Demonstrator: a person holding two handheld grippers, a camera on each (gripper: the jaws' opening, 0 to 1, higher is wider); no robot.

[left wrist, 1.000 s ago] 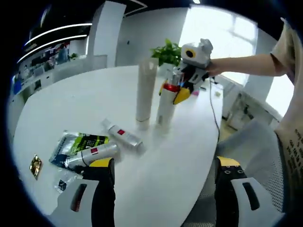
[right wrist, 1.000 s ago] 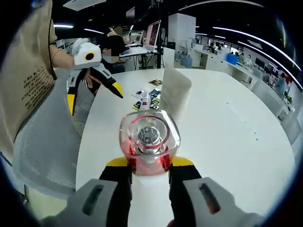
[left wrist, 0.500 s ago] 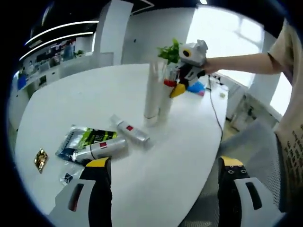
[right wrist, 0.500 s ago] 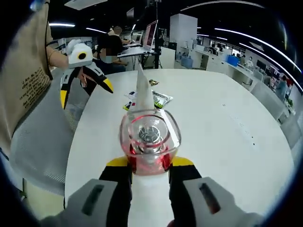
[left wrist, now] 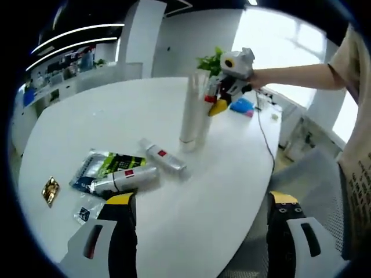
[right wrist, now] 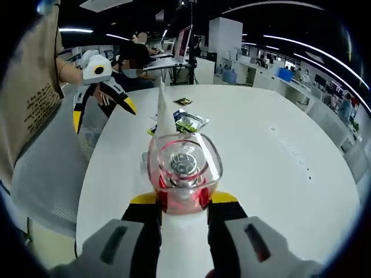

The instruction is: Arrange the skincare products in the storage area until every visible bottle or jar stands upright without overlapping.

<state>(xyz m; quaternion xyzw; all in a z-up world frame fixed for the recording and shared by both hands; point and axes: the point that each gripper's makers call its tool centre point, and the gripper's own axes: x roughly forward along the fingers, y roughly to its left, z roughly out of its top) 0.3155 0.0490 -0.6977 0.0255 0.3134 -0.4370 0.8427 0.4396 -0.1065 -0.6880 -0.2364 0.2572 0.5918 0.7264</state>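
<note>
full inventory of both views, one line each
table: 1, white, under everything
tall tube: 1, white, upright mid-table
red-capped bottle: 1, white body with a clear red cap, upright beside the tube, held by right gripper
lying tubes: 2, silver with red labels, flat near left gripper
sachet: 1, green and black, flat under one tube
gold packet: 1, table edge
plant: 1, green, far side
left gripper: yellow-tipped jaws, apart, holding nothing
right gripper: jaws clamped on bottle
</note>
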